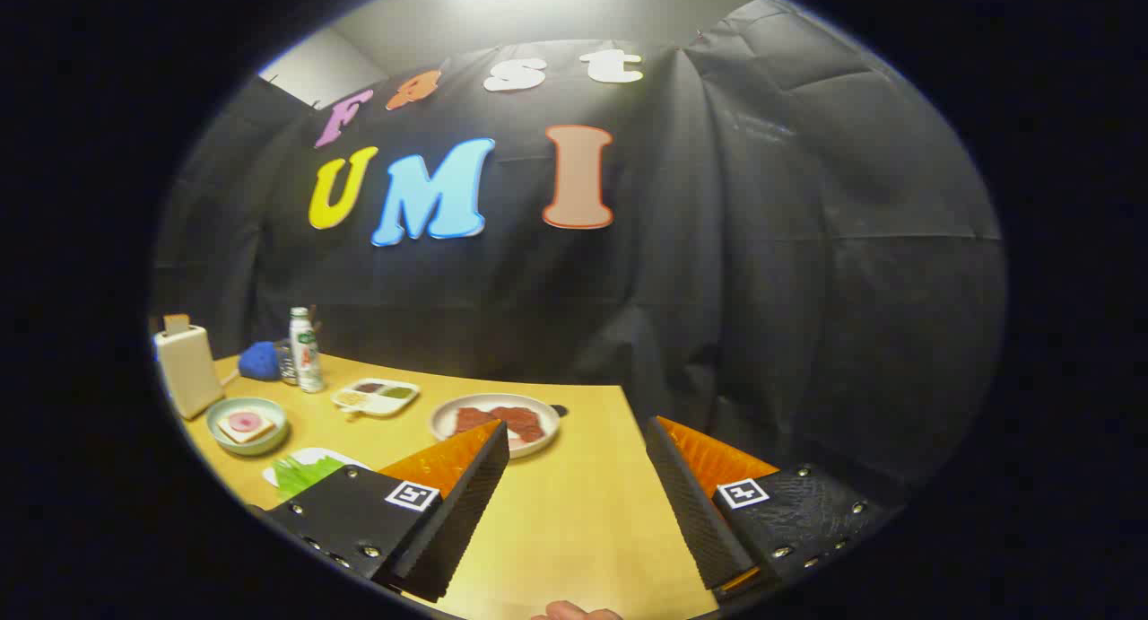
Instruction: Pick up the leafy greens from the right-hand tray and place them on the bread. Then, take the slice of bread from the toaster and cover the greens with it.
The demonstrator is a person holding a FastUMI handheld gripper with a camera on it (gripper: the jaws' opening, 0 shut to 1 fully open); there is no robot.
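leafy greens (305, 474): part hidden behind claw finger | divided tray (376, 396) contents: too small to tell

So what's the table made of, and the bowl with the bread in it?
The table looks like wood or a wood-look top: yellowish, smooth, faintly shiny. The bowl seems glazed ceramic or plastic, pale green with a glossy rim; too small to tell which. The tongs hang open above the table, holding nothing.
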